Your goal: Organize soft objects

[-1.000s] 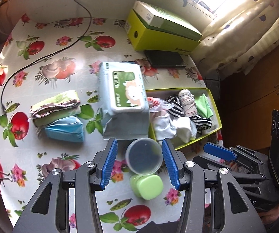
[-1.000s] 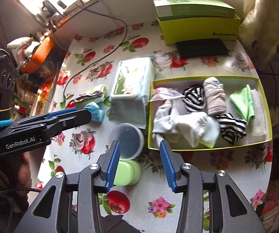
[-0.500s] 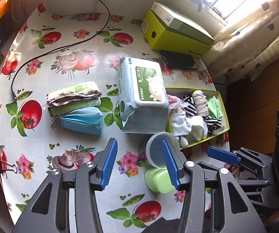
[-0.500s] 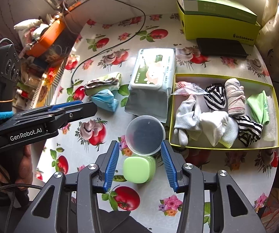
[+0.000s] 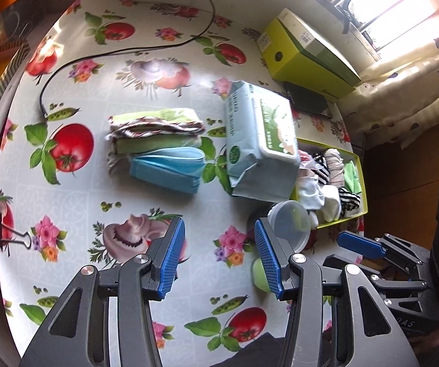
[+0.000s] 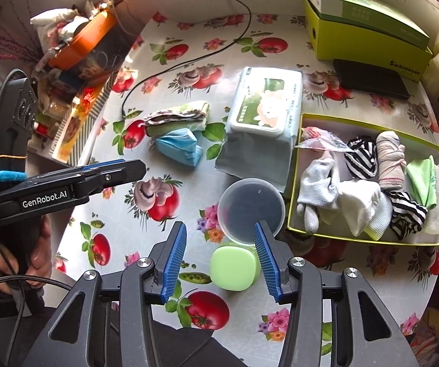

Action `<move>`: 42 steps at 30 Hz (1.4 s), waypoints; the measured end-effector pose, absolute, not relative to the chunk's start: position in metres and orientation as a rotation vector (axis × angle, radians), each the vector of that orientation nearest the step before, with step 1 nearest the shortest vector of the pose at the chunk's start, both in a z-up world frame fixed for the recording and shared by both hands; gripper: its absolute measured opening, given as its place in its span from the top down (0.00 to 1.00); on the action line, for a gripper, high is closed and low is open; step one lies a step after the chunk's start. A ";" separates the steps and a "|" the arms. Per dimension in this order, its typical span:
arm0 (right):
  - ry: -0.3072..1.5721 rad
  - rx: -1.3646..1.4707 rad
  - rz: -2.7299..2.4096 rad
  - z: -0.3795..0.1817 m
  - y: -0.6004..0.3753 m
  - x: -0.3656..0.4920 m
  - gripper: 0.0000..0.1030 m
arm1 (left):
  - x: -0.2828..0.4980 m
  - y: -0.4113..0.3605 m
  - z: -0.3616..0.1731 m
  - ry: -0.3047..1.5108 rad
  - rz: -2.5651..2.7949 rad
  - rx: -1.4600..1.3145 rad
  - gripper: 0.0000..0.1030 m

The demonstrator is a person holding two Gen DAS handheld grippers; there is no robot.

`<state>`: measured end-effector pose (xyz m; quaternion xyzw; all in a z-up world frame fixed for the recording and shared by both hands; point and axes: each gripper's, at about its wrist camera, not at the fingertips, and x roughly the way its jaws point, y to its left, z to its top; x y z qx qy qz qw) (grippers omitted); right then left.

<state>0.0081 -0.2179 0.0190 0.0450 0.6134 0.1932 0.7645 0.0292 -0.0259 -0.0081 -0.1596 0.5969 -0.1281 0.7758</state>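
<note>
Both grippers are held released and unloaded above the fruit-print oilcloth surface point(image 5: 75, 202): left gripper point(image 5: 219, 257), right gripper point(image 6: 219, 260). Folded cloth stack with blue masks point(image 5: 158, 146) is left loose; socks are already gathered in the shallow yellow-green cardboard tray point(image 6: 369, 238), presumably for sorting.

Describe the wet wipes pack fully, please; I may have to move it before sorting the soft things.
The wet wipes pack is a soft, pale blue-grey plastic pouch lying flat on the tablecloth. On top sits a white hard flip lid, shut, with a green label and a cartoon animal. Its crimped near end flattens out toward the round clear container. It lies right beside the yellow tray; the folded cloths lie apart. Neither gripper touches it.
</note>
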 end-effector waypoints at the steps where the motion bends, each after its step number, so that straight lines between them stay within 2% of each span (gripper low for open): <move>1: 1.337 0.095 0.424 0.018 -0.216 0.008 0.56 | 0.028 -0.022 -0.010 1.296 -0.271 -0.353 0.52; 16: 1.349 0.018 0.500 0.013 -0.180 0.024 0.56 | 0.033 0.028 -0.027 1.305 -0.168 -0.450 0.53; 36: 1.388 -0.166 0.604 -0.025 -0.101 0.083 0.55 | 0.033 0.070 -0.045 1.314 -0.033 -0.461 0.53; 42: 1.394 -0.205 0.609 -0.035 -0.088 0.100 0.52 | 0.034 0.078 -0.053 1.323 0.000 -0.449 0.52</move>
